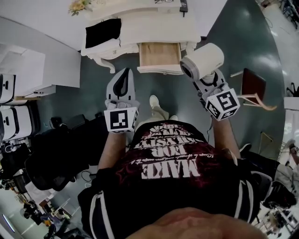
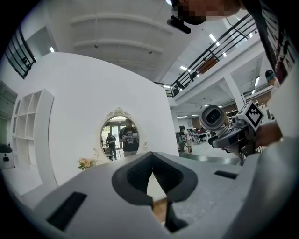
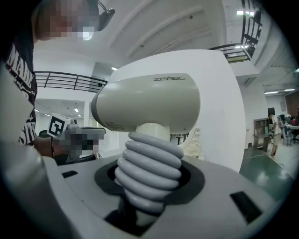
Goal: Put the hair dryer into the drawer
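Observation:
A cream hair dryer [image 1: 203, 59] with a ribbed grey handle stands upright in my right gripper [image 1: 209, 78], whose jaws are shut on the handle. In the right gripper view the dryer's body [image 3: 149, 105] fills the middle above the jaws [image 3: 147, 186]. The open wooden drawer [image 1: 160, 53] of the white dressing table [image 1: 154, 28] lies ahead, between the two grippers. My left gripper [image 1: 124, 74] is held to the left of the drawer front, its jaws shut with nothing in them [image 2: 152, 172]. The dryer [image 2: 212, 116] also shows at the right of the left gripper view.
A black cloth [image 1: 103, 31] and flowers [image 1: 79, 5] lie on the table top. An oval mirror [image 2: 119, 135] hangs behind the table. A wooden chair [image 1: 254, 86] stands on the right, a white cabinet [image 1: 37, 70] on the left. The person's shoe [image 1: 154, 101] is below the drawer.

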